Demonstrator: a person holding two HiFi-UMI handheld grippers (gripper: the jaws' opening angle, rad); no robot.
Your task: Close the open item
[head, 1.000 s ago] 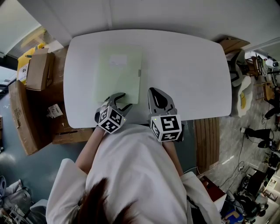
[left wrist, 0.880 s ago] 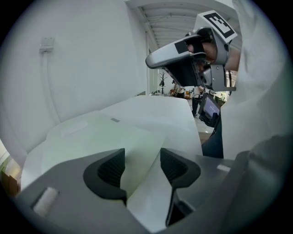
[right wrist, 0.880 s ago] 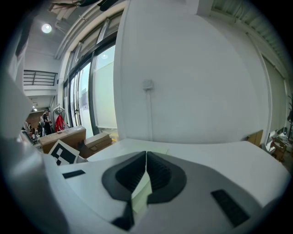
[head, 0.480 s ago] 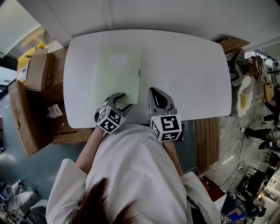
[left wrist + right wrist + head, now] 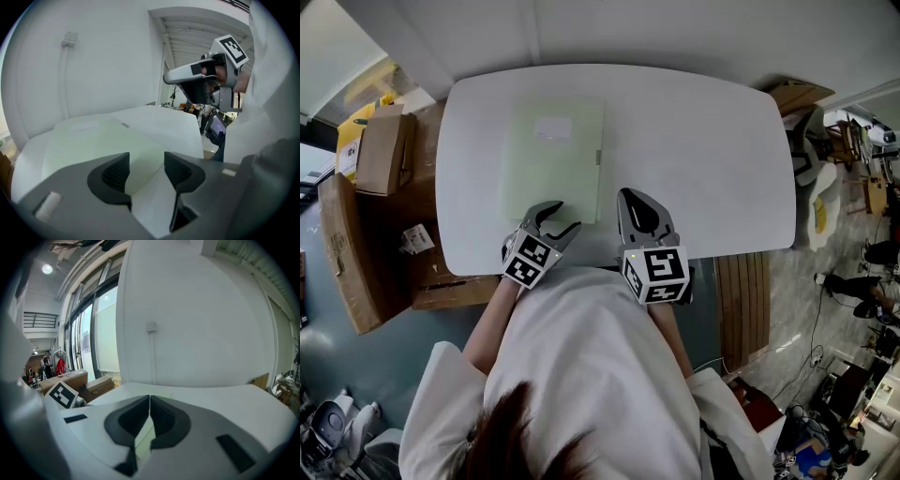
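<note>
Cluttered floor with brown cardboard boxes (image 5: 380, 145) surrounds a wide white table with rounded corners (image 5: 722, 141). On the table's left half, reaching almost to the person's edge, lies the pale green flat rectangular plastic folder (image 5: 553, 169). It looks flat, cover down, so the closing seems largely done.

The left gripper (image 5: 561, 216) sits over the folder's near edge. Its jaws have just been opening and now stand wide apart, with nothing pinched between them; only the green cover and the bare table show through the gap. Whether a jaw tip touches the cover I cannot tell. The right gripper (image 5: 630, 195) rests just beside the folder's near right corner, its jaws pressed together on nothing.

A small grey clasp (image 5: 599, 157) sits on the folder's right edge, and a faint pale label (image 5: 553, 128) lies toward the far end.

The main risk, as I judge it, is the cover springing up again if that clasp has not caught. A spread jaw drawn back carelessly could also hook the cover's edge and lift it. On so smooth a tabletop, a nudge from either gripper could slide the light folder askew.
</note>
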